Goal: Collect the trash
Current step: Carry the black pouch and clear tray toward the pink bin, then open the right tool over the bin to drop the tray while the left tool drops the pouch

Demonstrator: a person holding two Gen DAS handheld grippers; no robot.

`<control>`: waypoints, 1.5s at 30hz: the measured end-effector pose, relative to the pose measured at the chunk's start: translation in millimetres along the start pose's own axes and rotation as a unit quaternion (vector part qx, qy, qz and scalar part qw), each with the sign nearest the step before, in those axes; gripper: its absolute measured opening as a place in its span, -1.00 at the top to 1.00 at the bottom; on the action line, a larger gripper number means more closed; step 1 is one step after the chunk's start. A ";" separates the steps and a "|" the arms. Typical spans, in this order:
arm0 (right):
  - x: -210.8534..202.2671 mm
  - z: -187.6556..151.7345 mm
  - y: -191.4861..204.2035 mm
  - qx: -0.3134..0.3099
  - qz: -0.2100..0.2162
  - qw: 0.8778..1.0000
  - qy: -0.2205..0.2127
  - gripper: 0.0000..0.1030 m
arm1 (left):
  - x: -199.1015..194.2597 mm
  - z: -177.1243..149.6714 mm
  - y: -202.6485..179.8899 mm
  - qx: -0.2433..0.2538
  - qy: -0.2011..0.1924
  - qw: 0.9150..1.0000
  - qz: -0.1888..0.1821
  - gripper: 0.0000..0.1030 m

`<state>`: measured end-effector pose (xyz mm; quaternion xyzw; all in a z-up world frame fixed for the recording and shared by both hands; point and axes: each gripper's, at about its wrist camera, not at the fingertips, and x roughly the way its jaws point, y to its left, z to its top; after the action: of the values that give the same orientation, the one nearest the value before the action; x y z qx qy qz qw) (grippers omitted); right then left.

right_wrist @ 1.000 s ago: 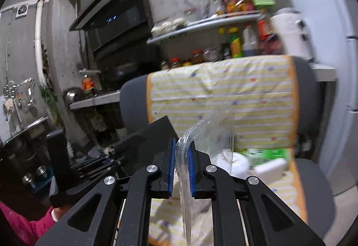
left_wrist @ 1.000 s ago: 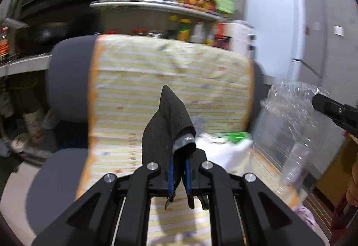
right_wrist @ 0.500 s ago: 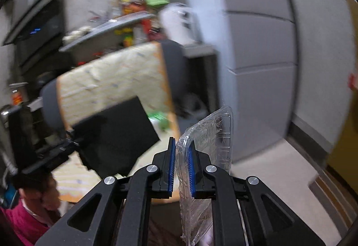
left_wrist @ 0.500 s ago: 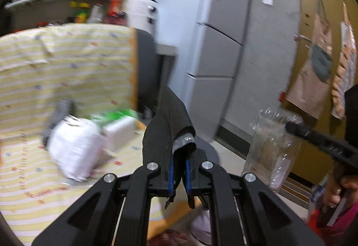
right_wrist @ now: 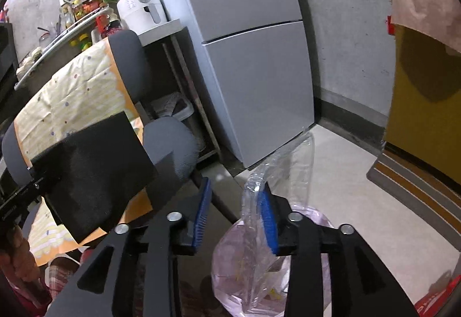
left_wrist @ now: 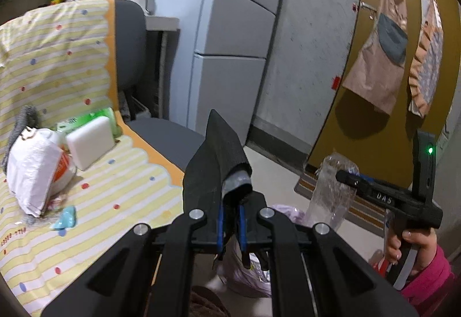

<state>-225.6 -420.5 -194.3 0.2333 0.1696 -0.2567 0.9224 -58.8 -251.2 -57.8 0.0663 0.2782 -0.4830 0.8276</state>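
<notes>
Fingers of my right gripper [right_wrist: 234, 211] are opening, the clear plastic tray [right_wrist: 276, 173] leaning on one pad above the pink trash bag [right_wrist: 245, 265]; my left fingers [left_wrist: 220, 219] are pinching black sheet [left_wrist: 213, 167] over open floor [right_wrist: 345, 201].

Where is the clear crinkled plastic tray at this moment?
In the right wrist view the clear crinkled plastic tray leans on the right gripper's right pad as its jaws open, directly above the pale pink trash bag on the floor beside the grey fridge.

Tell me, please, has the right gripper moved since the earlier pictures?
Yes. The right gripper has swung away from the chair, rightward and down past the fridge, over the pink bag.
</notes>
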 end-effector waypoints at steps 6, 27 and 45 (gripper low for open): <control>24.2 -11.5 1.1 -0.025 -0.005 0.996 0.085 -0.10 | 16.4 -9.2 -10.6 0.007 0.024 1.000 -0.007 0.89; 29.0 -19.4 14.1 -0.005 -0.027 0.991 0.134 -0.37 | 8.1 -12.7 2.2 -0.005 0.019 1.000 -0.008 0.89; -35.4 12.8 -51.9 0.066 -0.071 0.995 -0.012 -0.39 | 121.6 -48.4 -95.6 0.102 0.189 0.969 -0.122 0.22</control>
<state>-280.5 -452.6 -186.1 0.2781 0.1573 -0.3349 0.8864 -111.9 -375.7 -146.8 0.2063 0.3851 -0.5845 0.6838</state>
